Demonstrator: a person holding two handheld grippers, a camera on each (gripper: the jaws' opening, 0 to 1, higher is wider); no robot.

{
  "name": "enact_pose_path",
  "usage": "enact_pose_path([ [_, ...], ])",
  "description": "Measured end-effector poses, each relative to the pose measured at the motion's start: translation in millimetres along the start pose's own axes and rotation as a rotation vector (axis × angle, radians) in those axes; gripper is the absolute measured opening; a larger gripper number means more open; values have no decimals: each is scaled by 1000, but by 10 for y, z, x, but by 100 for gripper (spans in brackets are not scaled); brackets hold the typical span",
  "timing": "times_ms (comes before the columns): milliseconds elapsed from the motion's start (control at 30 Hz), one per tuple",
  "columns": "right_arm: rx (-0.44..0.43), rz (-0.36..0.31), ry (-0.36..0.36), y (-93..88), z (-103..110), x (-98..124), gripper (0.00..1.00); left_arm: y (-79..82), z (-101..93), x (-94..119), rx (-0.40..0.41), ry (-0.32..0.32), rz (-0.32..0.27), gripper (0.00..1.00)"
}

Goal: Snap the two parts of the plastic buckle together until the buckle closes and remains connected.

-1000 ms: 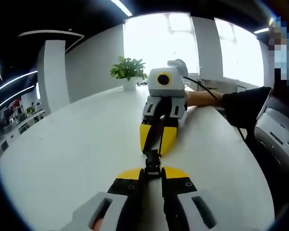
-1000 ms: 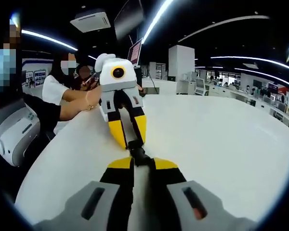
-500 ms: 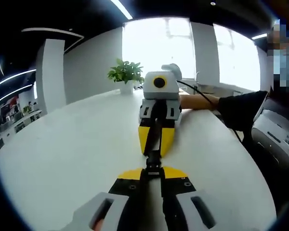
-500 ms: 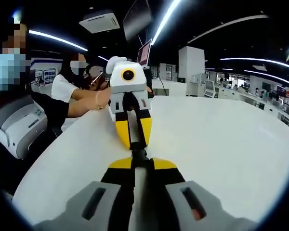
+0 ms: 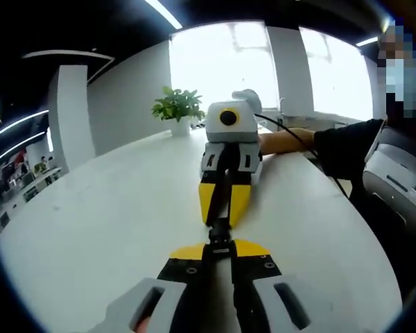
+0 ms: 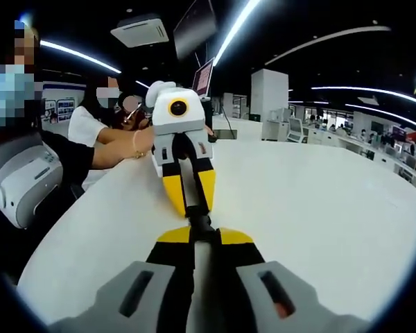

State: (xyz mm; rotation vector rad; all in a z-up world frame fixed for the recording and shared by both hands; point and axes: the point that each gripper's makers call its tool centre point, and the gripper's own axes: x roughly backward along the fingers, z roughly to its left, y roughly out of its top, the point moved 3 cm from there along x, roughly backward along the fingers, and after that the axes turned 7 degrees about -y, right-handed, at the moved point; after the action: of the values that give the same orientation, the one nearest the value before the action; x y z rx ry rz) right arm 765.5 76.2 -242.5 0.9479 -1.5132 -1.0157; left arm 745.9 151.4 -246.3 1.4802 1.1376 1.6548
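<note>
The black buckle (image 5: 219,236) sat between my two grippers, just above the white table (image 5: 111,215), at about 6 o'clock in both views. My left gripper (image 5: 219,251) was clamped on the buckle's near end; the right gripper (image 5: 220,220) faced it from 12 o'clock, its yellow jaws pinched on the far end. In the right gripper view I saw the buckle (image 6: 197,223) the same way, held end to end. A plant (image 5: 177,107) stood near 11 o'clock; a sleeve (image 5: 347,149) lay at 2 o'clock.
</note>
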Motion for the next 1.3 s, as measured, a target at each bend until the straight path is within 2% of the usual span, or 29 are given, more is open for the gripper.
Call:
enact_pose_path([
  [500,51,-1,81,29,-14,-44,10,11,8,4,-36,-11,6,10],
  [733,36,-3,69,30,26,-66,10,17,1,-3,-40,-9,9,10],
  [767,43,-9,92,52,92,-97,10,28,-24,-36,-41,-18,-2,10],
  [833,71,2,85,73,108,-160,10,10,-39,-19,-41,-15,5,10],
  [900,17,-14,99,57,91,-151,10,5,-38,-22,-34,-19,0,11],
  [967,43,-4,92,64,95,-165,10,4,-47,-26,-37,-15,1,11],
  [1300,36,-3,74,51,84,-125,11,20,-57,-26,-52,-1,12,12],
])
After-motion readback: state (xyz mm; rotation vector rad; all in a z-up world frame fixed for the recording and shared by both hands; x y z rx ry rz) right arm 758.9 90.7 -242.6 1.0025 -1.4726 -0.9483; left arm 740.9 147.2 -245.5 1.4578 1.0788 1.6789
